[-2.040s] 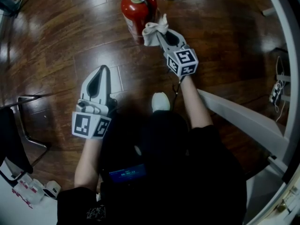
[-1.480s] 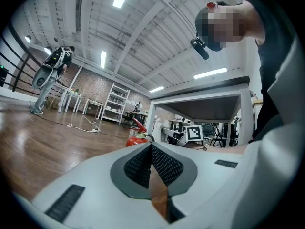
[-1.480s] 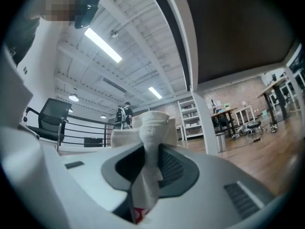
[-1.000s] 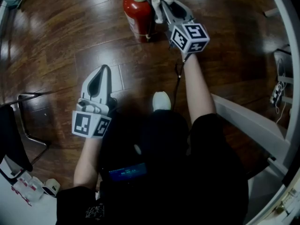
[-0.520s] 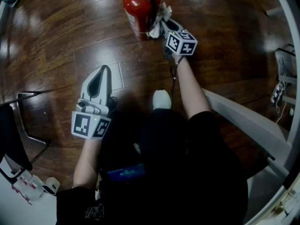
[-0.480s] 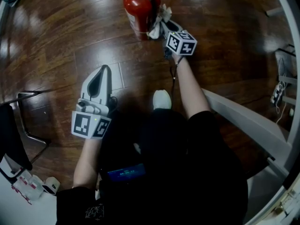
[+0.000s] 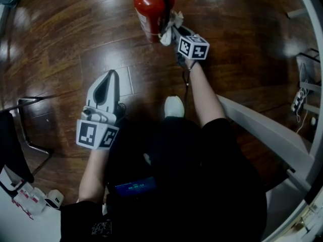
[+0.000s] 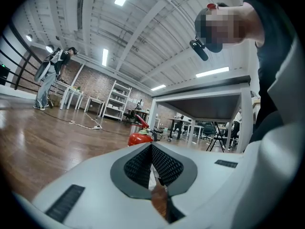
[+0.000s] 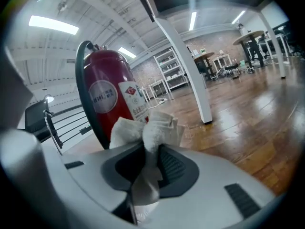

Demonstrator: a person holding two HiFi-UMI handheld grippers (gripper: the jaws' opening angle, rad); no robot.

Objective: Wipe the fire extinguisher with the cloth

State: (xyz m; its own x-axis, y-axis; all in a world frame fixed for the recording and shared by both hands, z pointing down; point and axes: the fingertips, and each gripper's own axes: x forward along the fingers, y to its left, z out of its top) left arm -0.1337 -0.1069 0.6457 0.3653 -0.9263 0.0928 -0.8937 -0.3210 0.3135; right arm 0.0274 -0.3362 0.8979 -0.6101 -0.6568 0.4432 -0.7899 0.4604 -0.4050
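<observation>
A red fire extinguisher [image 7: 151, 9] stands upright on the wooden floor at the top of the head view; it fills the left of the right gripper view as a red cylinder [image 9: 112, 101] with a black hose. My right gripper [image 7: 172, 30] is shut on a white cloth [image 7: 170, 26], which bunches out past the jaws [image 9: 147, 128] and rests against the extinguisher's lower right side. My left gripper [image 7: 107, 87] hangs lower left, apart from the extinguisher [image 8: 141, 136], jaws closed with nothing between them.
A white table leg [image 9: 183, 61] rises right of the extinguisher. A white beam [image 7: 262, 130] runs along the right. A black chair frame [image 7: 25, 130] stands at the left. A person [image 8: 50, 78] stands far off across the hall. My shoe [image 7: 173, 107] is on the floor.
My right gripper with the cloth went up beside the extinguisher's top, then came back down its right side toward the base. The left gripper has stayed put.
</observation>
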